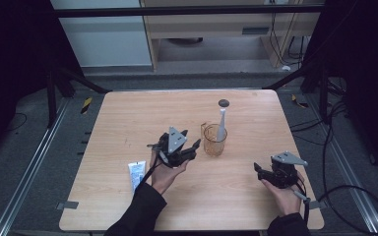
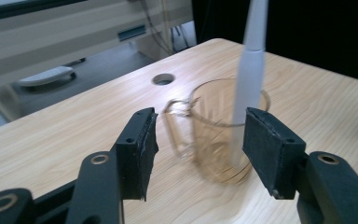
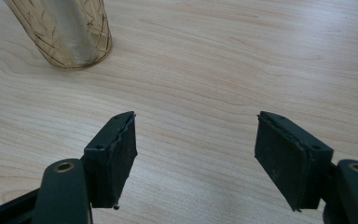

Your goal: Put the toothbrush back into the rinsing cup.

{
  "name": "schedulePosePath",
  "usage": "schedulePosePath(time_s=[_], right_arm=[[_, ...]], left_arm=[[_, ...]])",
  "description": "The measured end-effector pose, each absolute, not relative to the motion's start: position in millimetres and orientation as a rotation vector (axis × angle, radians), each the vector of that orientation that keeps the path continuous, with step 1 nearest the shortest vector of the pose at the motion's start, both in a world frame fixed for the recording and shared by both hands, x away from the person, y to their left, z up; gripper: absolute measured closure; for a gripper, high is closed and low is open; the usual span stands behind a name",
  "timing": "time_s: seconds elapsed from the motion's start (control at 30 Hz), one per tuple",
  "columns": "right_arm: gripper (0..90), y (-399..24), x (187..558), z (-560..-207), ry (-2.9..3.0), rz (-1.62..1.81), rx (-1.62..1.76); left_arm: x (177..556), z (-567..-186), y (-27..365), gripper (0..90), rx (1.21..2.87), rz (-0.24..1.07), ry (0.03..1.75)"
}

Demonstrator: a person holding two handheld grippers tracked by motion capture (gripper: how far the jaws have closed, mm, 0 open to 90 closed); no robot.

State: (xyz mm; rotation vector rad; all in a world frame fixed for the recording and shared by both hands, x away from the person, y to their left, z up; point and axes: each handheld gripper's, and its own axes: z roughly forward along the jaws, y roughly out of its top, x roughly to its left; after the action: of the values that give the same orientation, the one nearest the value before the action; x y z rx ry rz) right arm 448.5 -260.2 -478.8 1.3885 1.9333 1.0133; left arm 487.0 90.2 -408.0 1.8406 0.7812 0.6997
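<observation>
Nearest the high camera, two dark sleeves are seen entering from the bottom edge, each hand carrying a gripper over a light wooden table [image 1: 128, 118].

Left gripper [image 1: 189, 149]: held just left of an amber glass measuring cup [image 1: 214, 140], apart from it. From the left gripper view, its jaws are seen spread wide, with nothing pinched; the cup [image 2: 216, 135] is framed beyond and between the pads [image 2: 142, 149], untouched. Slight blur is noted on the cup.

White electric toothbrush [image 1: 221, 123]: stood in the cup, leaning against the rim, its dark head [image 1: 223, 103] raised above the glass. In the left gripper view the white handle [image 2: 251, 70] is seen rising out of the cup, tilted.

Right gripper [image 1: 262, 173]: held low over the right front part of the table, well apart from the cup. From the right gripper view its jaws are seen spread wide over bare wood, nothing between the pads [image 3: 116, 154]; the base of the cup [image 3: 65, 32] is seen at the upper left.

Toothpaste tube [image 1: 137, 173], white with blue print: laid flat on the table near the front left, just beside the left forearm.

Round cable hole [image 2: 163, 79]: noted in the tabletop beyond the cup.
</observation>
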Motion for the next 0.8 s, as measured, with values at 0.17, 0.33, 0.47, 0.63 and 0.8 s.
schedulePosePath(time_s=[0.17, 0.33, 0.47, 0.63, 0.8], right_arm=[[29.5, -260.2, 448.6, -479.3, 1.936, 1.008, 1.393], [29.7, -259.7, 448.1, -479.4, 1.937, 1.008, 1.399], [30.0, -259.6, 447.9, -479.9, 1.937, 1.006, 1.405], [30.6, -259.1, 448.2, -481.2, 1.950, 1.005, 1.395], [31.5, -256.2, 447.6, -481.7, 1.964, 1.008, 1.405]], left_arm=[[478.3, -407.2, 128.2, 41.7, 1.852, 0.736, 0.827], [466.8, -415.1, 156.8, 40.7, 1.865, 0.764, 0.855], [459.7, -418.5, 179.8, 40.3, 1.866, 0.776, 0.887], [446.2, -426.2, 207.9, 41.4, 1.883, 0.777, 0.926], [437.2, -436.8, 230.1, 44.4, 1.906, 0.764, 0.982]])
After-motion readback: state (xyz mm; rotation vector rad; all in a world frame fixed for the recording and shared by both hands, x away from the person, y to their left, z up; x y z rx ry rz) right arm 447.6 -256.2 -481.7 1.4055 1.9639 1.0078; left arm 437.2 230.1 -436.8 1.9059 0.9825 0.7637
